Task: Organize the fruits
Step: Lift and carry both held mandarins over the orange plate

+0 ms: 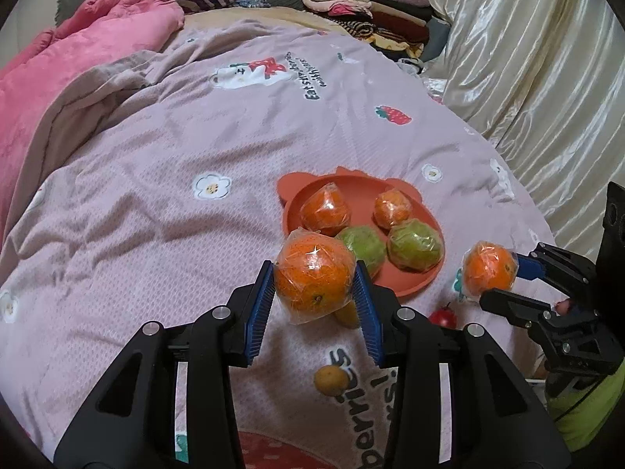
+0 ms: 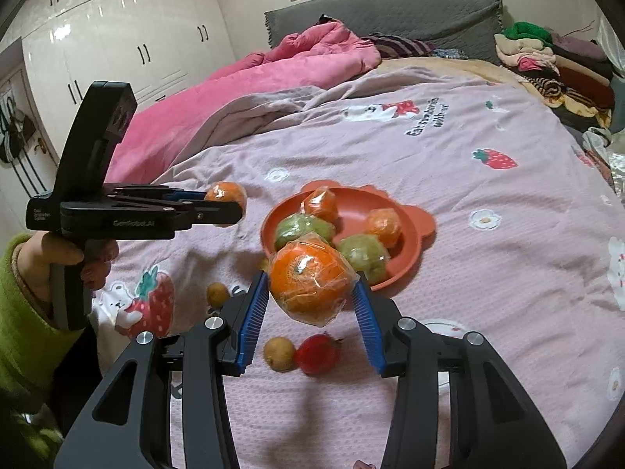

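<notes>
My left gripper point(image 1: 314, 273) is shut on a plastic-wrapped orange point(image 1: 314, 283) and holds it above the bedspread, just in front of the orange-red plate point(image 1: 402, 287). My right gripper point(image 2: 312, 285) is shut on a second wrapped orange point(image 2: 310, 279), also lifted near the plate point(image 2: 408, 215). Each gripper shows in the other's view: the right one point(image 1: 498, 279) at the far right, the left one point(image 2: 228, 205) at the left. On the plate lie two wrapped oranges point(image 1: 326, 211) and two wrapped green fruits point(image 1: 416, 246).
Two small yellowish fruits point(image 2: 278, 353) point(image 2: 217, 293) and a small red fruit point(image 2: 316, 353) lie loose on the pink printed bedspread point(image 2: 488, 273). A pink quilt point(image 2: 273, 74) is bunched at the back left, folded clothes point(image 2: 547, 58) are stacked at the back right. A green-sleeved hand point(image 2: 58, 258) holds the left gripper.
</notes>
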`<state>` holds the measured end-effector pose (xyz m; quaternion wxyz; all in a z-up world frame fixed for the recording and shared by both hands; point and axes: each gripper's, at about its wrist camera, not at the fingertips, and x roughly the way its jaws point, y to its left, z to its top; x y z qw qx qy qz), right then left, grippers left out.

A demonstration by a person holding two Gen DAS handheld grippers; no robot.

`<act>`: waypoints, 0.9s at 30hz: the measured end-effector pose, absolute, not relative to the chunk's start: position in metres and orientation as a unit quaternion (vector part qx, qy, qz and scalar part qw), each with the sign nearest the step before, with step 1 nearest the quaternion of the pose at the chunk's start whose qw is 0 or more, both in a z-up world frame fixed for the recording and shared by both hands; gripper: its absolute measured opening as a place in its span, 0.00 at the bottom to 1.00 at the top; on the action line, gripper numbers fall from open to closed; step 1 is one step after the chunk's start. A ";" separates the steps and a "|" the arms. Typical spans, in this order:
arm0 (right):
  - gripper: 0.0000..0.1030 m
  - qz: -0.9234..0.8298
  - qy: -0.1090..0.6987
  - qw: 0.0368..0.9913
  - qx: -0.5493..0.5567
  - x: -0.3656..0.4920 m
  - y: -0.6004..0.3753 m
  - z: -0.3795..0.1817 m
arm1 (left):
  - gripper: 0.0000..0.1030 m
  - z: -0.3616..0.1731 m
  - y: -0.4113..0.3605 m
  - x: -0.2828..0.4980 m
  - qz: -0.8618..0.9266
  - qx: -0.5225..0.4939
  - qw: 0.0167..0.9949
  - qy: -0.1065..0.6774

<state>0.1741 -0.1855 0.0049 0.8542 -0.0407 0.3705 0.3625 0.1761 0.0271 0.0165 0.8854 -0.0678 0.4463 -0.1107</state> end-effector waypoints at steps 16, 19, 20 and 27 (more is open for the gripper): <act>0.41 0.329 0.347 0.877 -0.038 0.211 -0.203 0.018 | 0.31 0.019 0.013 0.196 -0.116 -0.059 0.886 0.446; 0.41 0.326 0.345 0.879 -0.038 0.218 -0.202 0.019 | 0.31 0.017 0.012 0.203 -0.113 -0.057 0.885 0.448; 0.41 0.325 0.345 0.880 -0.038 0.221 -0.202 0.019 | 0.31 0.016 0.011 0.204 -0.113 -0.057 0.885 0.449; 0.41 0.330 0.348 0.876 -0.041 0.235 -0.194 0.015 | 0.31 0.005 0.008 0.220 -0.112 -0.053 0.878 0.461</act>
